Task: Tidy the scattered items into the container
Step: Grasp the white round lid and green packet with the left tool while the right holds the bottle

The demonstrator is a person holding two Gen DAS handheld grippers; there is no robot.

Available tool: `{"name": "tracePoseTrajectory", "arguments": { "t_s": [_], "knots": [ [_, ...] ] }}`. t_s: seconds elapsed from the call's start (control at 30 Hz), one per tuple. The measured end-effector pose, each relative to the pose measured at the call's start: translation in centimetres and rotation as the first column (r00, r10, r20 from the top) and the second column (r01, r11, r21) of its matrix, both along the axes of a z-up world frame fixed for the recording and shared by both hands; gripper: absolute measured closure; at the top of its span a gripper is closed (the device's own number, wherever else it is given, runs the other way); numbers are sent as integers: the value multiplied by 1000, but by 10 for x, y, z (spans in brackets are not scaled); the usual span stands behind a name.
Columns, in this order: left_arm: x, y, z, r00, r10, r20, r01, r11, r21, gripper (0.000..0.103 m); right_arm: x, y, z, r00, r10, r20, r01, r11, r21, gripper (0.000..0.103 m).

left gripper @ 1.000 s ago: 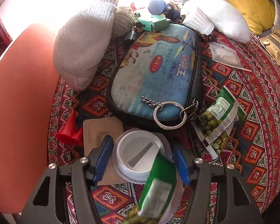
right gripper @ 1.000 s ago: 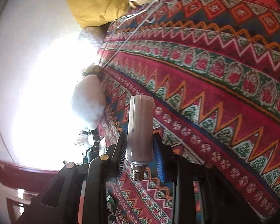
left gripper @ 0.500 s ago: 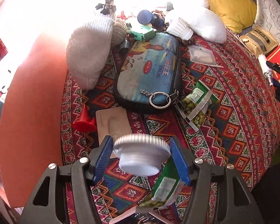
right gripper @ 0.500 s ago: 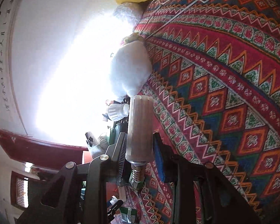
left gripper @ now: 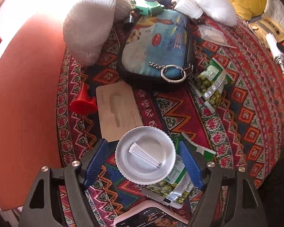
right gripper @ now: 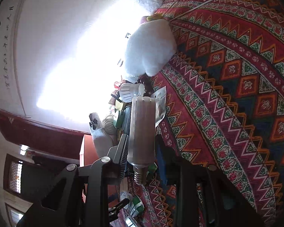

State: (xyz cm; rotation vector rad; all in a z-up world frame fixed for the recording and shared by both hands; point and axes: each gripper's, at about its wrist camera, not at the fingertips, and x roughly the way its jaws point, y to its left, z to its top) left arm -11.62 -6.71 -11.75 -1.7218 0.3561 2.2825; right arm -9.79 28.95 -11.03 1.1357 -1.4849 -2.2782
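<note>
- Opening my left gripper (left gripper: 143, 162) around the round white ribbed plastic lid (left gripper: 145, 157); pads clear of its rim.
- My right gripper (right gripper: 142, 152) pinches a long brown screw-base bulb (right gripper: 142, 130).

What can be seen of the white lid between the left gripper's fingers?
The lid is a round, white, plastic-looking cap with a ribbed rim and a raised straight bar across its recessed face. That face points at the camera. It lies partly over a green pea packet on the patterned cloth. The left gripper straddles it, jaws opening, with a gap at each blue pad, so nothing grips it.
</note>
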Motion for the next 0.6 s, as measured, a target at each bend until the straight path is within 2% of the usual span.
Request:
{"name": "tracePoseTrajectory", "arguments": {
  "t_s": [0.07, 0.17, 0.2, 0.33, 0.43, 0.6],
  "knots": [
    [-2, 2, -8, 1000, 11, 9, -11, 1000, -9, 25, 0, -2, 0, 1000, 11, -1, -11, 1000, -1, 76],
    [-7, -2, -10, 999, 48, 20, -48, 999, 16, 26, -1, -4, -1, 1000, 25, -1, -25, 1000, 5, 76],
    [-8, -4, -10, 998, 62, 22, -62, 998, 26, 39, -1, -4, -1, 1000, 28, 0, -28, 1000, 4, 76],
    [-6, -9, -3, 996, 89, 20, -90, 994, 57, 41, 1, -5, 2, 1000, 30, -4, -30, 1000, 2, 76],
    [1, -13, 19, 995, 97, -22, -95, 991, 91, 41, 1, -4, 5, 999, 29, -15, -29, 1000, 1, 76],
    [16, -37, 87, 973, 152, -172, -115, 971, 211, 41, 7, -16, 23, 997, 52, -56, -51, 998, 26, 76]
  ]
}}
